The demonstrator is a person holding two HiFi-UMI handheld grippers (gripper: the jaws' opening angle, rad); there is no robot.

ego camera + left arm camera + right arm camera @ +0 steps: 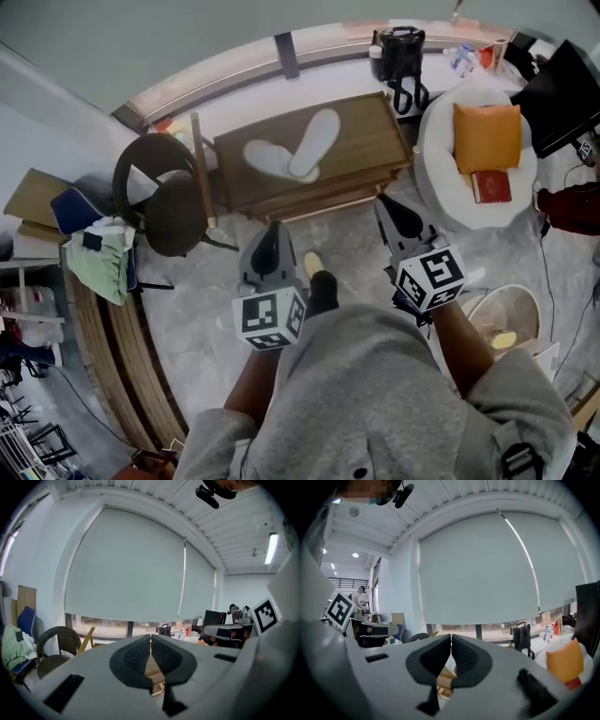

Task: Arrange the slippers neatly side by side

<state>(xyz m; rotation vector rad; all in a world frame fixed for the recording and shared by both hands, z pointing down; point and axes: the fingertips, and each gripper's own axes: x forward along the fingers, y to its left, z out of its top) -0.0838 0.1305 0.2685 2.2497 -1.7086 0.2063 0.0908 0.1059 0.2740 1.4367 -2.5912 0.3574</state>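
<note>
On low wooden table point(370, 141), centre-top of head view: 2 white slippers point(302, 167), not paired up. Left-hand slipper point(264, 157) lies roughly across the tabletop. Right-hand slipper point(317, 141) is angled up to the right, w/ its lower end lapping over the other's end, so the 2 touch and form a V. Both sit toward the table's left half; the right half is bare wood.

Left gripper point(273, 232) is held out over grey floor point(211, 309), pointing toward the table's front edge, short of it, no contact. Left gripper view: jaws pressed together, pads meeting along 1 thin seam point(150, 641), nothing btwn them; a bit of wood shows below the seam.

Right gripper point(386, 206) is parallel to the left, its tip near the table's front right corner, not touching it. Right gripper view point(451, 640): jaws likewise closed pad to pad, empty.

Surroundings:
- Dark wicker chair point(159, 192) left of table.
- Green cloth point(101, 264) on a stack further left.
- White round seat point(441, 187) right of table, w/ orange cushion point(487, 137) and red book point(491, 186) on it.
- Black bag point(401, 52) behind table, by window.

Person's grey-clad legs fill the bottom of the head view.
</note>
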